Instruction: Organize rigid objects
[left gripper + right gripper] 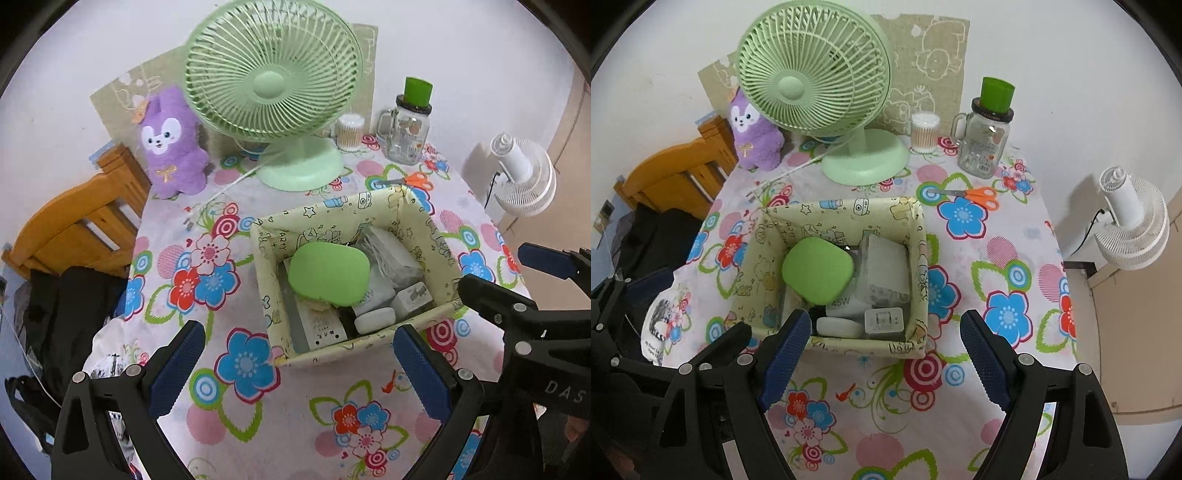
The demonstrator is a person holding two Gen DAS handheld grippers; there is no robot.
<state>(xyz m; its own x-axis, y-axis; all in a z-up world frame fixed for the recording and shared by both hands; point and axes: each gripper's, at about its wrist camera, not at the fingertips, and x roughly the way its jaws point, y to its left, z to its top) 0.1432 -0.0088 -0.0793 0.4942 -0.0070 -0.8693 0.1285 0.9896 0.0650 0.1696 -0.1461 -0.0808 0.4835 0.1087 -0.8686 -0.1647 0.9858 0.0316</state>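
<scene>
Left gripper: blue-padded jaws spread wide, nothing between, hovering over flowered tablecloth at near rim of pale-yellow cartoon-print fabric box; no contact. Right gripper: jaws likewise wide apart, empty, above same box's near edge. Inside box: rounded green pouch on top, white chargers and white oval case beneath, toward near side.

I read "45W" on the white charger in my fabric box, "PARTY" on its far inner wall, and "DAS" on my right gripper.
</scene>
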